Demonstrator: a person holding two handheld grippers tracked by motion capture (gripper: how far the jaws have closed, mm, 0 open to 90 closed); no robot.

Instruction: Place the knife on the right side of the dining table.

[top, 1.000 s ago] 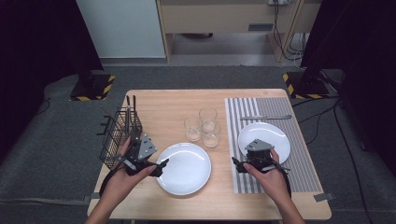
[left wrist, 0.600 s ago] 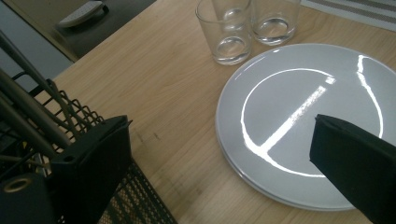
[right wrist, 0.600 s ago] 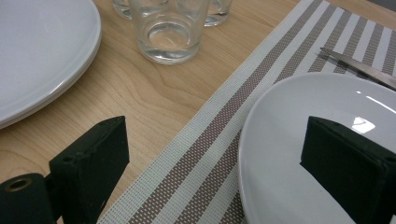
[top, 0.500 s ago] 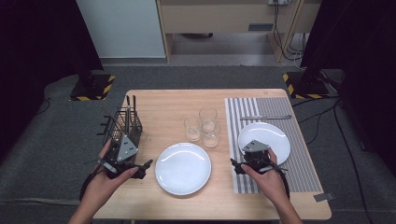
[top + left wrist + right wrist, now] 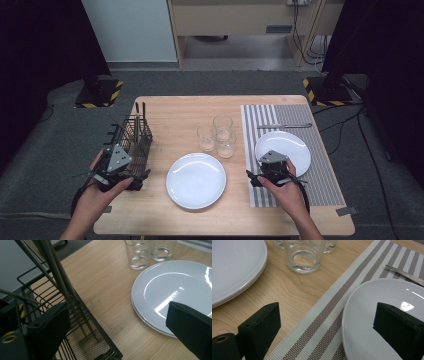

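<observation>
- Two tools: the left tool [image 5: 142,176] sits at the lower left of the high view, the right tool [image 5: 251,176] at the lower right; both have jaws spread wide and hold nothing.
- Two plates on the desk [image 5: 175,112]: one plate [image 5: 195,180] on bare wood at lower centre, a second plate [image 5: 287,145] on the striped mat [image 5: 320,170] to the right.
- In the left tool's view the centre plate looks like a stack of two; I cannot tell for sure.
- Three glasses [image 5: 219,135] stand upright in a tight cluster at the middle of the frame, just above the centre plate.
- One knife [image 5: 285,126] lies on the mat, just above the right plate.
- One black wire basket [image 5: 132,140] at the left of the frame, with thin rods standing in it.
- The left tool is just below the basket; in its own view one jaw lies against the basket's wire at lower left, the other over the centre plate's rim at lower right.
- The right tool is at the mat's left edge; in its own view one jaw is over wood, the other over the right plate.
</observation>
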